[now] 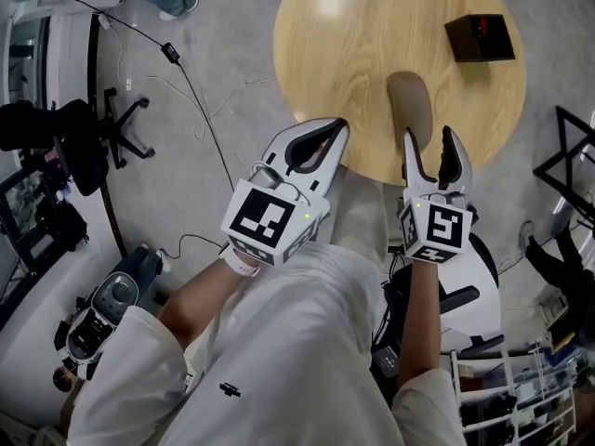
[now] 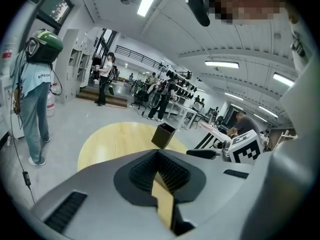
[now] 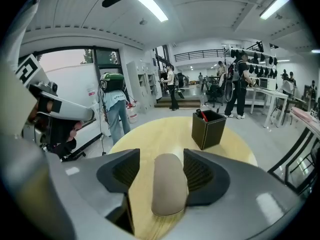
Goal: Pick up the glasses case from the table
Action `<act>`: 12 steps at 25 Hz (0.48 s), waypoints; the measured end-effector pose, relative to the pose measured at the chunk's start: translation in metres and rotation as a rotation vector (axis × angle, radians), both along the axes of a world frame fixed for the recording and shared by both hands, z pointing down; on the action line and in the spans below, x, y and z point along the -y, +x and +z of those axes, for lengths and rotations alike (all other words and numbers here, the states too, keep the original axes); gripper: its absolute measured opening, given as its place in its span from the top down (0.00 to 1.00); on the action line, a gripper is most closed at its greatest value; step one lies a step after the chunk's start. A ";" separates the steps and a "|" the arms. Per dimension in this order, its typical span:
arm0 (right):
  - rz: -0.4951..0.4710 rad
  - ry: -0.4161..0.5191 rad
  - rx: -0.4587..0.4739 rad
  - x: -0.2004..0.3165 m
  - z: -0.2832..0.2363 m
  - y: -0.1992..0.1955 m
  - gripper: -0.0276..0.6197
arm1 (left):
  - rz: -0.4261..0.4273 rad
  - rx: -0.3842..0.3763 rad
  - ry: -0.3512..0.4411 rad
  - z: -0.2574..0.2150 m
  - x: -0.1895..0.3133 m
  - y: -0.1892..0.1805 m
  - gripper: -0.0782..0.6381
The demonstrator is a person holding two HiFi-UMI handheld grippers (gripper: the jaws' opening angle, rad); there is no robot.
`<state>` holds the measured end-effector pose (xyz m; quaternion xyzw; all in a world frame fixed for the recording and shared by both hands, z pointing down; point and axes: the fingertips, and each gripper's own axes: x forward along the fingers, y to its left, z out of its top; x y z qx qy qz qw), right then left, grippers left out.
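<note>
One closed glasses case point(image 3: 169, 184); box point(image 3: 208, 129) holds something red point(image 3: 202, 115), perhaps pens.

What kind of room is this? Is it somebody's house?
Probably not a house: it looks like a big lab or workshop. Long strip lights hang overhead, people stand at work tables, and cables trail across the floor.

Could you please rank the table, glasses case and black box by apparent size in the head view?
1. The round table, by far.
2. The glasses case and black box look alike; I won't rank them.
</note>
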<state>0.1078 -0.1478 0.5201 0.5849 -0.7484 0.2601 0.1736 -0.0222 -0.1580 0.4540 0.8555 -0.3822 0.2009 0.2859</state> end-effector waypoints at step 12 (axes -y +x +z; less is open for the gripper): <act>-0.037 -0.102 -0.044 0.006 0.059 -0.004 0.50 | -0.034 0.014 -0.050 0.040 0.003 -0.008 0.88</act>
